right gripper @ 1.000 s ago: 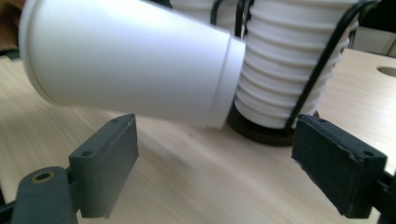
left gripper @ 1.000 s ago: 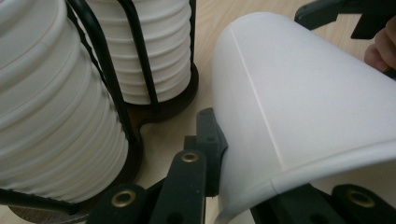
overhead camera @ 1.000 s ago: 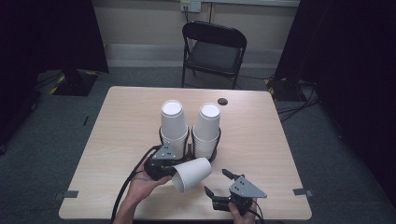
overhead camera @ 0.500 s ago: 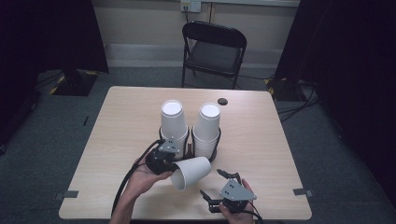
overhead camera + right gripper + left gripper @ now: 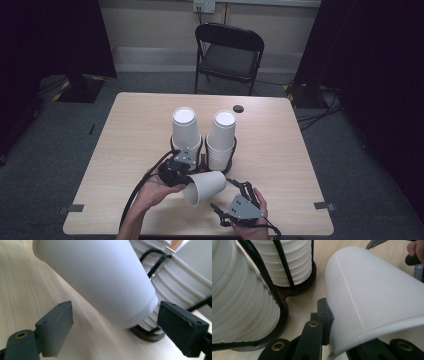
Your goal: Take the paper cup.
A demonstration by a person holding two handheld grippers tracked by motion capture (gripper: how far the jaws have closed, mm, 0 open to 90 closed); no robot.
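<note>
A single white paper cup (image 5: 204, 186) lies tilted on its side above the near middle of the wooden table (image 5: 135, 125), just in front of the cup holder; its open mouth faces the person and its closed base points toward the right gripper. The left gripper (image 5: 176, 172) pinches the cup at its rim: in the left gripper view one black jaw presses the outside of the wall and the other sits at the inside of the mouth, so the jaws stand nearly closed with only the paper wall (image 5: 372, 295) between them. The right gripper (image 5: 231, 196), held in the right hand (image 5: 252, 220), is spread wide; in the right gripper view its two jaws flank the cup's base (image 5: 100, 282) with clear space on both sides, touching nothing. Behind the cup stands a black wire holder (image 5: 202, 155) on a dark base, with two compartments. Each holds a tall stack of nested white cups turned upside down: the left stack (image 5: 185, 128) and the right stack (image 5: 221, 139). A small dark disc (image 5: 238, 108) lies on the table beyond them. A black folding chair (image 5: 227, 55) stands at the far side.
</note>
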